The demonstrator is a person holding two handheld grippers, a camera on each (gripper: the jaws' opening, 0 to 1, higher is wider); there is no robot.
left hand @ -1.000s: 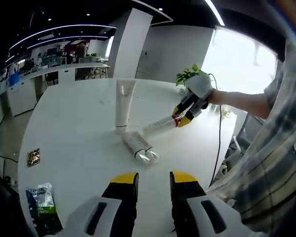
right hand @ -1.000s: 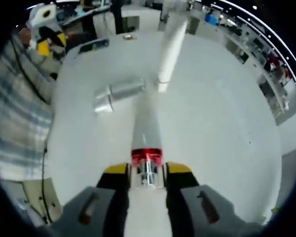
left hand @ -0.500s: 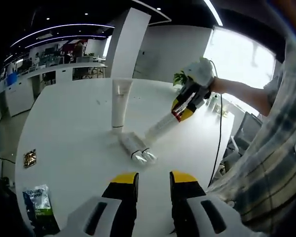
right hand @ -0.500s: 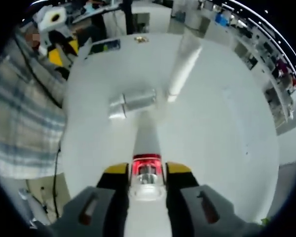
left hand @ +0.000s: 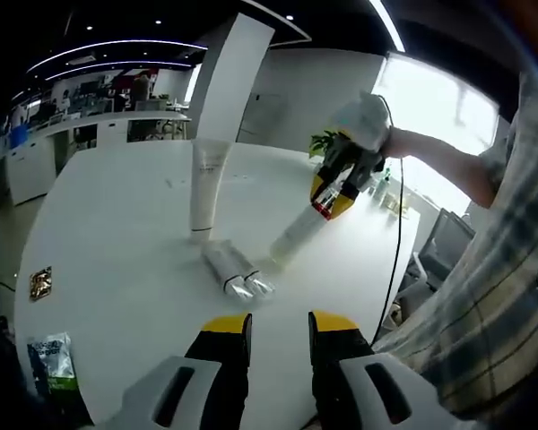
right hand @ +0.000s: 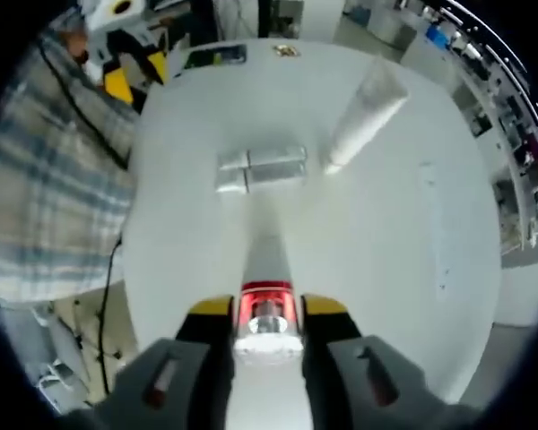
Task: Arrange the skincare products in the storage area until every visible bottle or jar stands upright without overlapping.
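While tilted over the table (left hand: 117, 269), right gripper (left hand: 334, 190) clamps red-collared bottle (right hand: 267, 269), left gripper (left hand: 280, 345) parted, empty.

One upright tube (left hand: 206, 186), two lying silver bottles (left hand: 234, 270), one red-collared bottle (left hand: 300, 233).

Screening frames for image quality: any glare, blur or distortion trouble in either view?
Left gripper view: the window behind the right gripper is blown out, and the table edge bows from the fisheye; objects stay sharp. Right gripper view: softer overall, the bottle in its jaws slightly blurred, the table evenly lit.
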